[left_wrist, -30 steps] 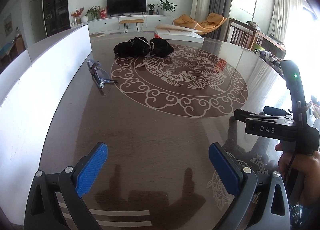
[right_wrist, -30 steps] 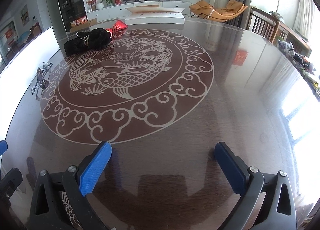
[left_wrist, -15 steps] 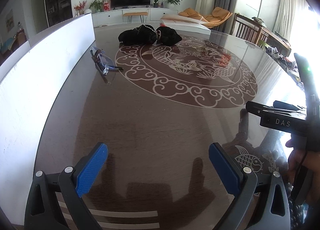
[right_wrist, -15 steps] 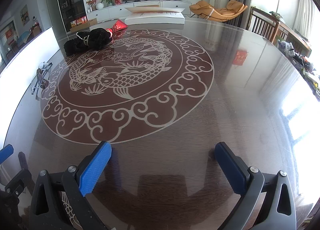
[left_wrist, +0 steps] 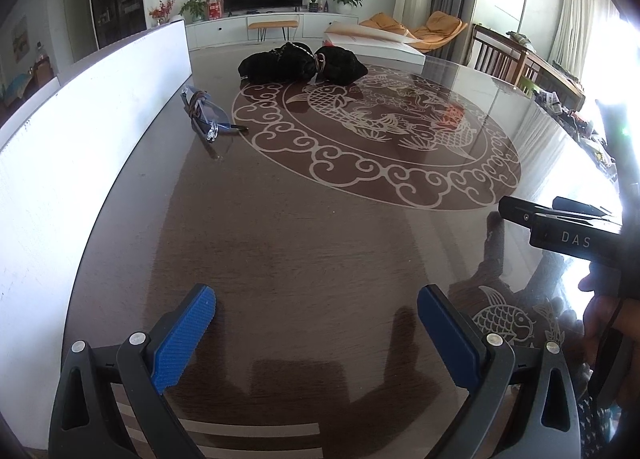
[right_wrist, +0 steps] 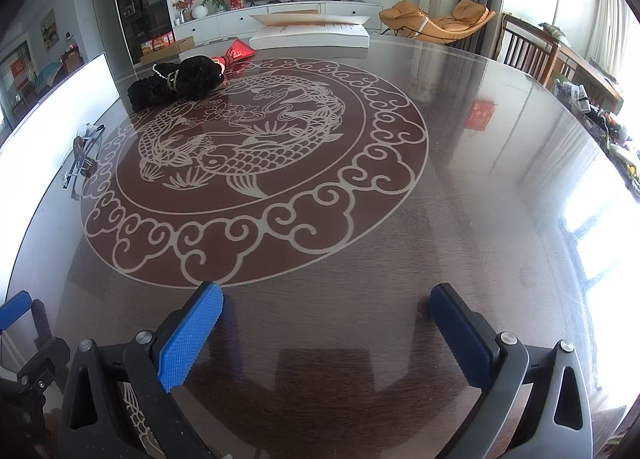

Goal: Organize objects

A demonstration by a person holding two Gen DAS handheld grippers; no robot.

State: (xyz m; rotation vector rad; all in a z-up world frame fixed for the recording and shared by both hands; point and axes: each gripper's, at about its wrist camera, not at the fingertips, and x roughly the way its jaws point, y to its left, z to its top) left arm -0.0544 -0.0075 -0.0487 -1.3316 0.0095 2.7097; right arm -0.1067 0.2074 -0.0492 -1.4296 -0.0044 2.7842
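Safety glasses [left_wrist: 206,115], clear-lensed with a brown cord wound round them, are lying on the dark glossy table [left_wrist: 320,259] at about ten o'clock in the left wrist view, just beside the white board [left_wrist: 80,131] that is running along the table's left edge; in the right wrist view they are sitting at nine o'clock, near the rim of the fish-and-cloud medallion [right_wrist: 256,163]; a black fabric bundle [left_wrist: 300,63], tied at its middle, is resting at twelve o'clock on the far edge of that medallion, well apart from the glasses, with something red [right_wrist: 236,53] peeking out just behind it in the right view.

Left gripper [left_wrist: 316,331] is hovering low over bare tabletop at six o'clock, its blue-padded jaws spread wide and gripping nothing; right gripper [right_wrist: 326,327] is doing the same, jaws standing fully apart and empty, its black body marked DAS showing at three o'clock in the left view with a hand [left_wrist: 608,323] wrapping its handle; both pairs of fingers are casting reflections on the polished surface; both grippers are well apart from the glasses and the bundle.
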